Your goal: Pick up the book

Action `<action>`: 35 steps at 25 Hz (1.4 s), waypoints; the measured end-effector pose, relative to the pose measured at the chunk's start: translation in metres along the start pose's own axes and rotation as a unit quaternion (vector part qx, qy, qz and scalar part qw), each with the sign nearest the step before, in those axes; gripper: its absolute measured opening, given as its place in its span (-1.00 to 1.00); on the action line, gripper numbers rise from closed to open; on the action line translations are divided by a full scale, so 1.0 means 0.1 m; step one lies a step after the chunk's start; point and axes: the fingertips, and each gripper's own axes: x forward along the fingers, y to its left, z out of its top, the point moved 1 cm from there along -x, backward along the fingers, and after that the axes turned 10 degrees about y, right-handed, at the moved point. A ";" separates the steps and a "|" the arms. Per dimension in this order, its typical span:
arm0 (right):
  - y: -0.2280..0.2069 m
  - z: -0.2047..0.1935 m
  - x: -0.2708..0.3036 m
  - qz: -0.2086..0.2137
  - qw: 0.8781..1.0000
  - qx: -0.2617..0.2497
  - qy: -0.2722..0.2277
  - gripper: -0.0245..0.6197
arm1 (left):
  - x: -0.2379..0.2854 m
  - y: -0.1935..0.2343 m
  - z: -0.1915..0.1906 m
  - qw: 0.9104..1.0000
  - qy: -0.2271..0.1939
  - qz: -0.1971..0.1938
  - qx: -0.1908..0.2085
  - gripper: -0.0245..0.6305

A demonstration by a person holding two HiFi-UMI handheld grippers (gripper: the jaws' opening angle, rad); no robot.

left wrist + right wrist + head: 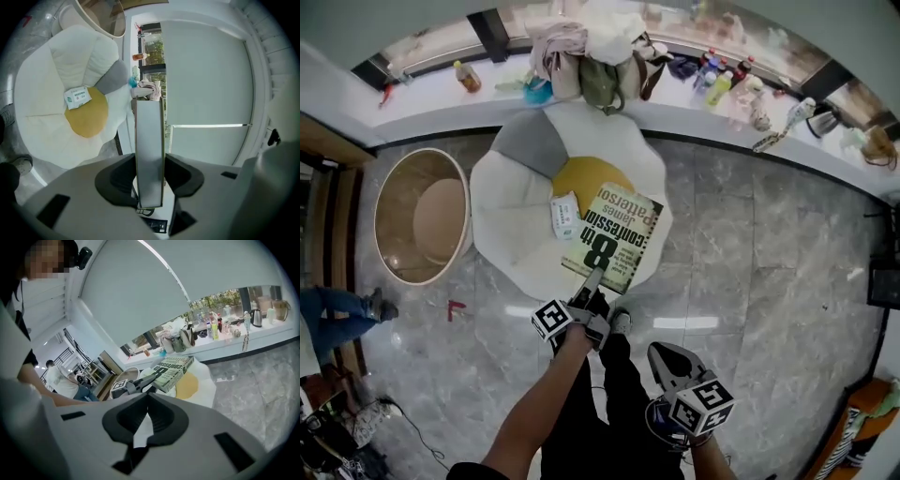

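The book (pixel 614 234), a thick paperback with a pale green cover and large black print, hangs in the air above a white flower-shaped cushion (pixel 511 225). My left gripper (pixel 592 281) is shut on its near edge. In the left gripper view the book (pixel 149 140) stands edge-on between the dark pads (pixel 124 176), which press on both covers. The right gripper view shows the book (pixel 171 370) raised over the cushion, held by the left gripper (pixel 140 380). My right gripper (pixel 661 354) is lower and to the right, apart from the book, its jaws (pixel 147 397) shut with nothing between them.
A small white-and-green packet (pixel 565 216) lies by the cushion's yellow centre (pixel 586 178). A round wooden tub (pixel 422 216) stands left of it. The window ledge (pixel 441 94) behind holds bags and bottles. Another person's legs (pixel 337 314) are at the far left. Grey marble floor surrounds everything.
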 end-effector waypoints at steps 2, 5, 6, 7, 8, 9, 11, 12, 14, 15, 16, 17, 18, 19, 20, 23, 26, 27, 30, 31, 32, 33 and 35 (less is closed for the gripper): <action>0.06 0.08 -0.09 0.000 1.000 -0.007 -0.009 -0.87 | -0.08 -0.20 -0.06 1.000 0.002 -0.002 0.005 -0.37; 0.17 0.18 -0.18 0.005 0.999 -0.024 -0.023 -0.87 | -0.22 -0.55 -0.15 1.000 0.001 -0.025 0.000 -0.37; 0.20 0.23 -0.21 0.006 0.999 -0.030 -0.027 -0.87 | -0.26 -0.68 -0.18 0.999 0.000 -0.037 -0.004 -0.37; 0.22 0.28 -0.24 0.008 0.999 -0.036 -0.031 -0.87 | -0.32 -0.77 -0.19 0.999 -0.002 -0.040 0.001 -0.37; 0.24 0.34 -0.27 0.010 0.998 -0.042 -0.035 -0.87 | -0.39 -0.84 -0.19 0.999 -0.002 -0.035 0.012 -0.37; 0.27 0.40 -0.31 0.012 0.998 -0.047 -0.040 -0.87 | -0.45 -0.93 -0.19 0.999 -0.004 -0.034 0.018 -0.37; 0.32 0.51 -0.40 0.017 0.997 -0.060 -0.047 -0.87 | -0.57 -1.19 -0.25 0.998 -0.014 -0.061 -0.002 -0.37; 0.34 0.53 -0.44 0.018 0.996 -0.068 -0.050 -0.87 | -0.64 -1.31 -0.30 0.997 -0.019 -0.076 -0.016 -0.37; 0.38 0.57 -0.49 0.019 0.995 -0.080 -0.058 -0.87 | -0.82 -1.47 -0.37 0.996 -0.030 -0.087 -0.023 -0.37; 0.39 0.59 -0.51 0.021 0.994 -0.085 -0.063 -0.87 | -0.91 -1.53 -0.38 0.995 -0.035 -0.088 -0.021 -0.37; 0.41 0.62 -0.52 0.024 0.993 -0.089 -0.067 -0.87 | -0.99 -1.59 -0.39 0.995 -0.041 -0.090 -0.019 -0.37; 0.43 0.65 -0.54 0.028 0.993 -0.092 -0.072 -0.87 | -1.07 -1.66 -0.41 0.994 -0.048 -0.092 -0.018 -0.37; 0.45 0.67 -0.56 0.033 0.992 -0.093 -0.075 -0.87 | -1.15 -1.72 -0.43 0.994 -0.055 -0.095 -0.019 -0.37; 0.47 0.68 -0.58 0.039 0.992 -0.094 -0.078 -0.87 | -1.22 -1.78 -0.45 0.993 -0.062 -0.098 -0.021 -0.37; 0.48 0.69 -0.60 0.045 0.991 -0.096 -0.079 -0.87 | -1.29 -1.83 -0.47 0.992 -0.070 -0.100 -0.024 -0.37; 0.55 0.64 -0.61 0.058 0.990 -0.104 -0.073 -0.87 | -1.51 -1.89 -0.53 0.990 -0.090 -0.104 -0.026 -0.37; 0.63 0.60 -0.60 0.067 0.989 -0.116 -0.068 -0.87 | -1.70 -1.93 -0.56 0.989 -0.102 -0.106 -0.023 -0.37; 0.66 0.59 -0.59 0.068 0.988 -0.118 -0.069 -0.87 | -1.75 -1.94 -0.57 0.989 -0.104 -0.106 -0.024 -0.37; 0.74 0.53 -0.56 0.070 0.988 -0.119 -0.075 -0.87 | -1.93 -1.90 -0.58 0.989 -0.103 -0.105 -0.023 -0.37; 0.78 0.50 -0.56 0.069 0.987 -0.119 -0.078 -0.87 | -1.99 -1.88 -0.59 0.989 -0.103 -0.105 -0.023 -0.37; 0.81 0.47 -0.55 0.068 0.987 -0.118 -0.079 -0.87 | -2.04 -1.86 -0.59 0.989 -0.103 -0.105 -0.025 -0.37; 0.84 0.44 -0.55 0.067 0.988 -0.117 -0.081 -0.87 | -2.09 -1.85 -0.59 0.989 -0.102 -0.106 -0.027 -0.37; 0.93 0.40 -0.53 0.062 0.988 -0.115 -0.084 -0.87 | -2.17 -1.86 -0.58 0.989 -0.097 -0.107 -0.026 -0.37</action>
